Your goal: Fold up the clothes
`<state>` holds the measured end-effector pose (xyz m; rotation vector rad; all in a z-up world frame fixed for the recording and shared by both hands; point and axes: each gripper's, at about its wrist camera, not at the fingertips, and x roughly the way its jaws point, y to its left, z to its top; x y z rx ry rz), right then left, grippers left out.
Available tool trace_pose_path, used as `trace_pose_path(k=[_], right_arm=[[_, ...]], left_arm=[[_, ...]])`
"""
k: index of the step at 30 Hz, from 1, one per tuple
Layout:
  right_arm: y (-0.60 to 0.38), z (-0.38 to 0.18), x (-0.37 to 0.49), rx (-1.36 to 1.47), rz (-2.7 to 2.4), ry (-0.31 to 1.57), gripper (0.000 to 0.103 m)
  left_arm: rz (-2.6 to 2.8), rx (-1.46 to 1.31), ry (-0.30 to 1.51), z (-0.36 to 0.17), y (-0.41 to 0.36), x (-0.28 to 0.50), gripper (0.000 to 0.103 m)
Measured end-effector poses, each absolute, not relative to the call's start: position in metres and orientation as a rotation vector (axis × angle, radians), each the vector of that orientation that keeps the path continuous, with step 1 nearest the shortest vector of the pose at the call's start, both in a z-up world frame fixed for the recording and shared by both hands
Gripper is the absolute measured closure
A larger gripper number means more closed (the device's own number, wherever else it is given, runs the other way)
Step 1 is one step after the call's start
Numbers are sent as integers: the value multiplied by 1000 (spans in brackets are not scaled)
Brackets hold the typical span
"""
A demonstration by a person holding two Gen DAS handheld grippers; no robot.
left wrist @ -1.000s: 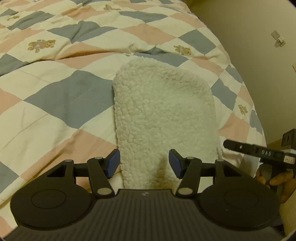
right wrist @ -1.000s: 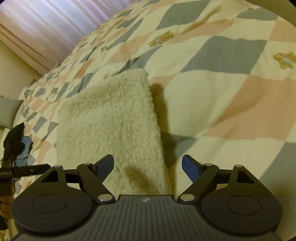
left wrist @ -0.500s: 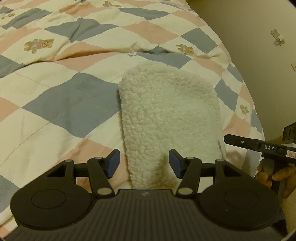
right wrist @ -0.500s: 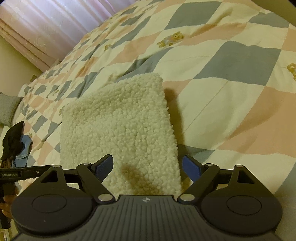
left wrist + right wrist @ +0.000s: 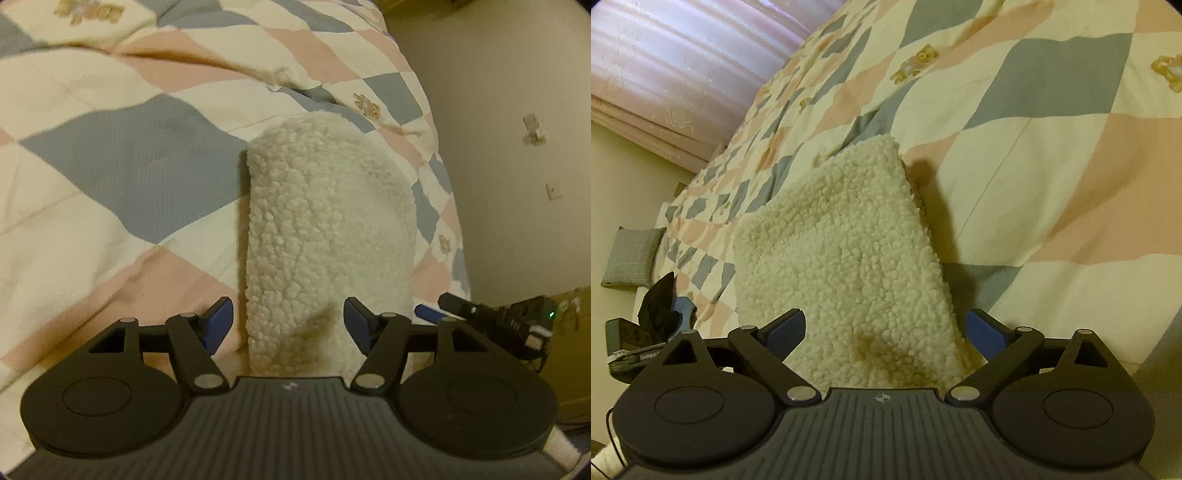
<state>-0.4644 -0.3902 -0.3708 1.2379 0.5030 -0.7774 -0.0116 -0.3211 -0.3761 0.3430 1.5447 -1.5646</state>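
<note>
A folded cream sherpa-fleece garment [image 5: 325, 236] lies on a quilted bedspread of cream, pink and grey-blue diamonds printed with small teddy bears [image 5: 122, 173]. In the left wrist view the garment fills the centre, running from 12 o'clock down to 6 o'clock, where its near edge sits between the 2 blue-padded fingers of the left gripper [image 5: 288, 323]. That gripper's jaws are opening and released; the pads stand clear of the fleece on both sides. At 3 o'clock in this view the right gripper [image 5: 491, 317] shows as a black bar with a green light. In the right wrist view the garment [image 5: 846, 266] stretches from centre toward 11 o'clock, its near end lying between the right gripper's [image 5: 884, 332] fingers. Its jaws are opening too, wide apart and grasping nothing. A pale pink pleated curtain [image 5: 676, 55] hangs at 10 o'clock, and a small grey cushion [image 5: 631, 258] rests at 9 o'clock.
</note>
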Motion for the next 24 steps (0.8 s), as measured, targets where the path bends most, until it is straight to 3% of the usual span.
trace_pose_path(k=[24], right_arm=[[-456,-436,-456,1440,-481,519,2]], left_arm=[[-1623,141,1819,-438,-353,-4,35]])
